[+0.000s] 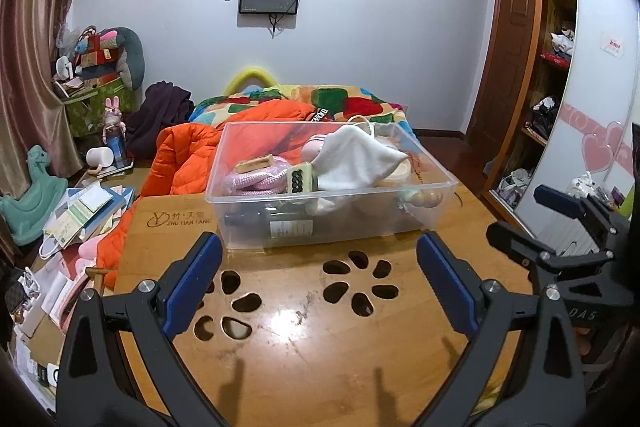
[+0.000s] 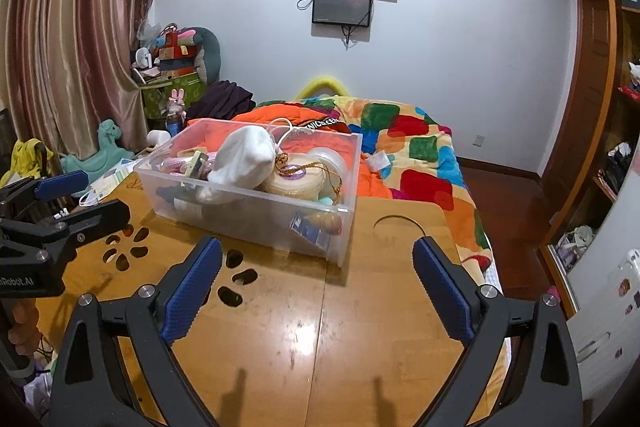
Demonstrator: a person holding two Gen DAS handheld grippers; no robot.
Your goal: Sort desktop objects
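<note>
A clear plastic bin (image 1: pixel 436 205) stands at the far side of the wooden folding table (image 1: pixel 320 339). It holds a white cloth (image 1: pixel 356 155), a pink rope (image 1: pixel 256 179), a green-dotted tile (image 1: pixel 301 181), a round tub and a dark bottle. The bin also shows in the right wrist view (image 2: pixel 340 227) with the white cloth (image 2: pixel 244 159) and a round tub (image 2: pixel 296 179). My left gripper (image 1: pixel 320 247) is open and empty above the table, short of the bin. My right gripper (image 2: pixel 318 247) is open and empty, also short of the bin.
The table (image 2: pixel 320 327) has paw-shaped cut-outs (image 1: pixel 360 283) and a round cup hole (image 2: pixel 398 223). It stands on a bed with an orange jacket (image 1: pixel 176 163) and a patchwork blanket (image 2: pixel 420 155). Papers (image 1: pixel 84 211) lie left; a wardrobe (image 1: pixel 560 107) stands right.
</note>
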